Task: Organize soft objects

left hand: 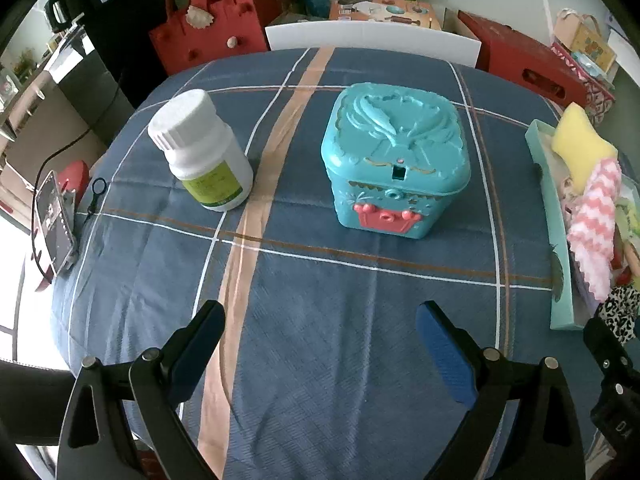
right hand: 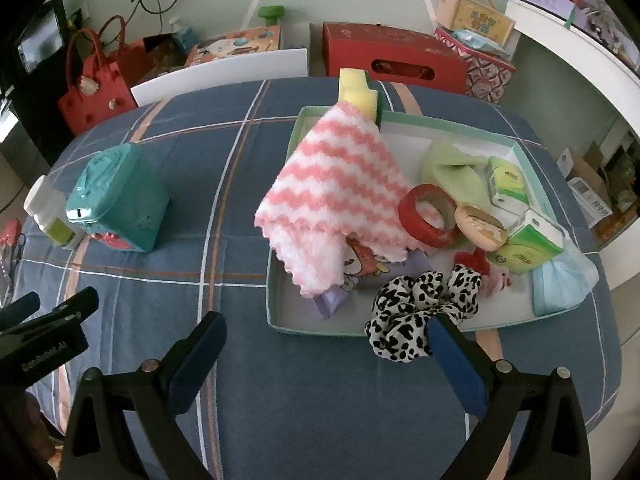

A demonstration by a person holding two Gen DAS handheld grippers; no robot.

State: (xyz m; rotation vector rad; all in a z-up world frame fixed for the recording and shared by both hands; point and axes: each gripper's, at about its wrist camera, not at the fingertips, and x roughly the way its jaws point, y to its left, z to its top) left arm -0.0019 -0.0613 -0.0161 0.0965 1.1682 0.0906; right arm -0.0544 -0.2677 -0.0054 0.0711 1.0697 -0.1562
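Note:
A shallow mint tray [right hand: 276, 312] on the blue plaid tablecloth holds a pink-and-white zigzag cloth [right hand: 332, 196], a yellow sponge [right hand: 356, 90], a green cloth [right hand: 452, 172] and a blue face mask [right hand: 560, 284]. A leopard scrunchie [right hand: 416, 312] hangs over the tray's near rim. My right gripper [right hand: 324, 344] is open and empty, just short of the tray. My left gripper [left hand: 320, 332] is open and empty over bare tablecloth. The tray [left hand: 556, 216], cloth [left hand: 596, 216] and sponge [left hand: 580, 148] show at the right edge of the left wrist view.
A teal plastic box [left hand: 396, 164] and a white pill bottle [left hand: 200, 152] stand mid-table, left of the tray. The tray also holds a red tape roll [right hand: 428, 216], tissue packs [right hand: 528, 244] and a round compact [right hand: 480, 226]. Red bags and boxes stand behind the table.

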